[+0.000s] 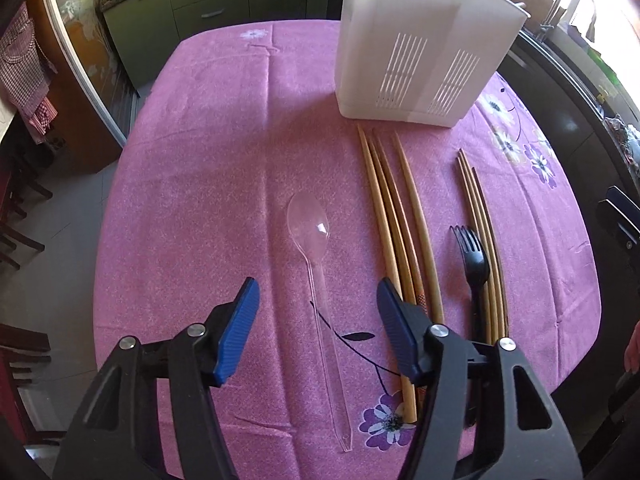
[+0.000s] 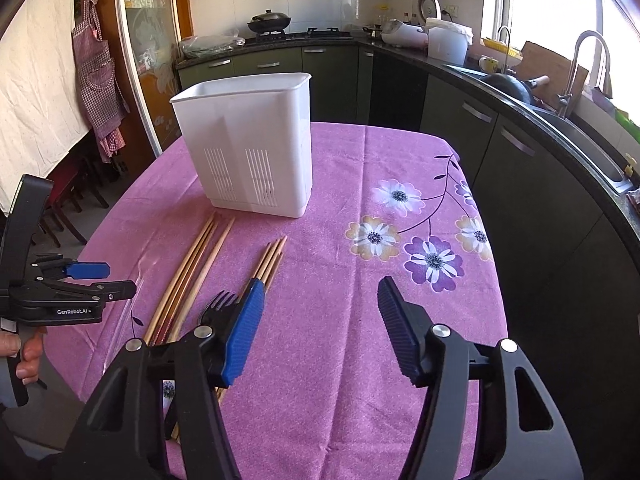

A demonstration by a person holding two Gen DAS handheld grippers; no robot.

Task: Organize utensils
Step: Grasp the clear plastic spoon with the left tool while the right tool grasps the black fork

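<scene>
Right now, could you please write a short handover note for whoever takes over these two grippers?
Left gripper: open, empty, hovering over the clear spoon.
Right gripper: open, empty, over bare tablecloth.
Lying in front of the white caddy: spoon, a longer chopstick bundle, a shorter chopstick bundle, and the black fork against the shorter one.
Done: nothing moved yet, as far as can be seen.
Left: every utensil into the caddy.
</scene>
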